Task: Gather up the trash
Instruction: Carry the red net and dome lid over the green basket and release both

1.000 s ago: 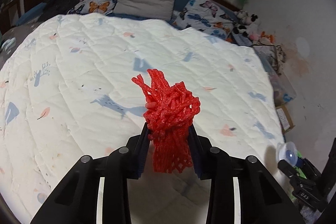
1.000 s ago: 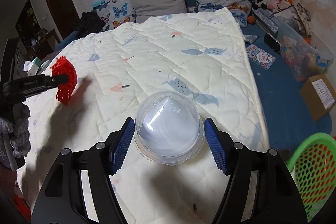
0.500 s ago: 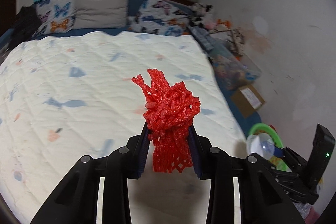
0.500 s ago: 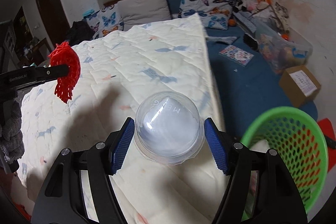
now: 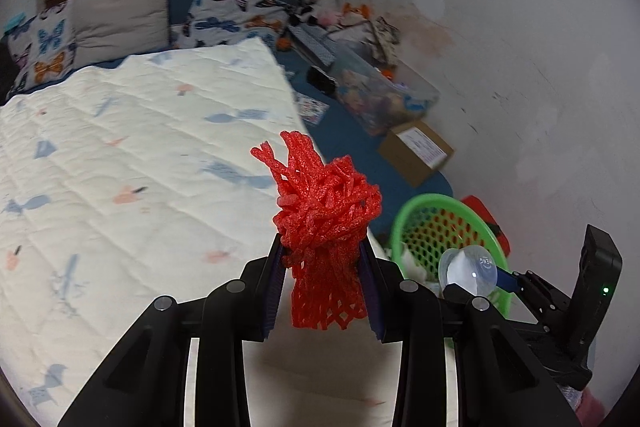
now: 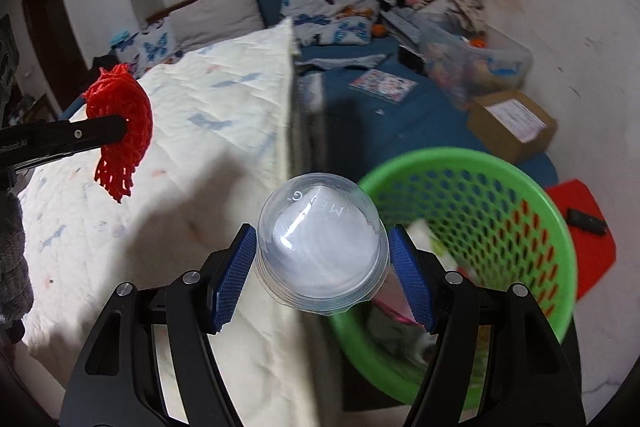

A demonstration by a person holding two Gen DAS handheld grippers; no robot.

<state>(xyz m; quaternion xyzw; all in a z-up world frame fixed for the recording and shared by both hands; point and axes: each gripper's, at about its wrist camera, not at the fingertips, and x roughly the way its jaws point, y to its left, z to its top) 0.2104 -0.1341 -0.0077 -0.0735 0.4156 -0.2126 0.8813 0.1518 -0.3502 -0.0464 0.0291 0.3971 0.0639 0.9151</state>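
A: Left wrist view first. Your left tongs (image 5: 324,279) are clenched on the red foam net (image 5: 326,223), which stands up between the blue pads with its loose end hanging below them. You're above the corner of the bed (image 5: 120,155).

B: And the bin?

A: The green basket (image 5: 404,223) sits on the floor off to your right, past the bed's edge and lower than the net. Your right tongs (image 5: 476,277) are already in front of it, carrying the clear plastic cup (image 5: 468,267) over its near rim.

B: So the right hand is the nearer one.

A: By my reading, yes. Now the right wrist view. Your right tongs (image 6: 324,267) are clamped on the clear plastic cup (image 6: 322,247), one blue pad on each side, its closed end facing the camera. The green basket (image 6: 560,227) lies just right of the cup and below it; the cup sits over the bed's edge (image 6: 288,131), level with the basket's left rim.

B: Is there anything in the basket?

A: Some paper and wrappers, too blurred to name. From here the left tongs (image 6: 124,131) come in from the far left, with the red foam net (image 6: 120,131) well apart from the basket, above the quilt.

B: What does the drop turn on?

A: I'd say a short shift right puts the cup over the opening. The net has the whole bed corner to cross.
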